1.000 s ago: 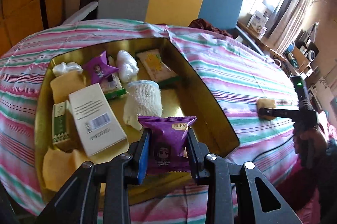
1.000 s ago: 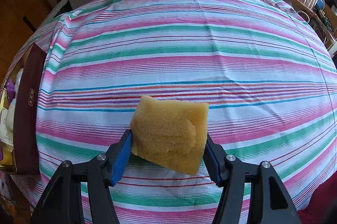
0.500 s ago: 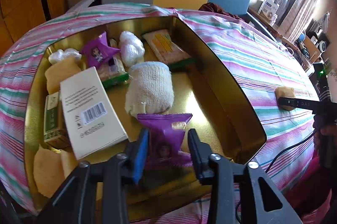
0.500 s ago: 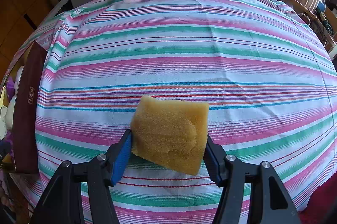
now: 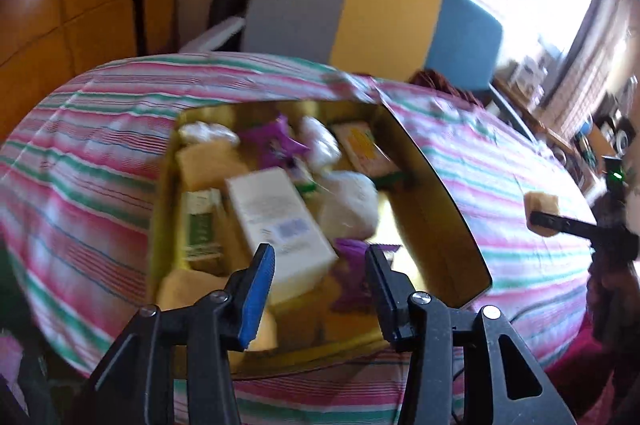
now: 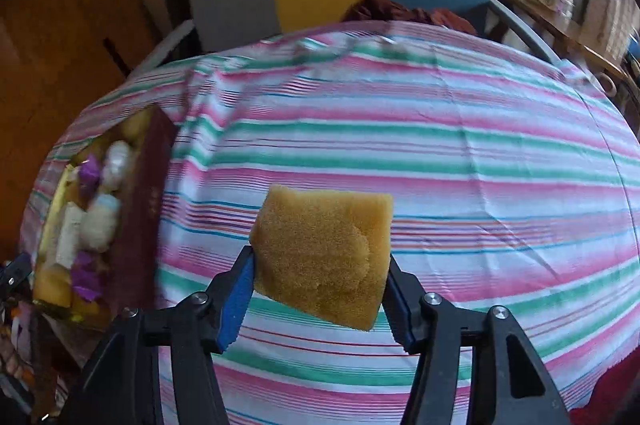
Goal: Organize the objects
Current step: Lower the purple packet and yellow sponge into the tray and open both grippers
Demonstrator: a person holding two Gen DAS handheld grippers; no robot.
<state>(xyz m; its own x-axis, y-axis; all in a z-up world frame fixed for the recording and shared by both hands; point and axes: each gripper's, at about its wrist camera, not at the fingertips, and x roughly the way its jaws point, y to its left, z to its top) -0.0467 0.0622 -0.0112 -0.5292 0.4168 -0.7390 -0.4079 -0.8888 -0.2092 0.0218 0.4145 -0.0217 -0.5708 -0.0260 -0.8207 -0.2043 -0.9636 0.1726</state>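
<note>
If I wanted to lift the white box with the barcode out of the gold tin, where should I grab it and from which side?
Best guess: come from straight above and pinch the white box across its narrow width, near the middle of its length. It lies flat, long and slim, with its broad face up. Its long sides are crowded by the green carton and the white roll, so slim tongs tips would be needed. The picture is blurred, so the gaps are uncertain.

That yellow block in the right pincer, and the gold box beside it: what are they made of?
The yellow block looks like sponge foam: matte, with a porous, grainy face and a ragged edge. The gold box looks like thin metal, perhaps a tin: its glossy inner walls mirror the contents. The blur leaves that open.
</note>
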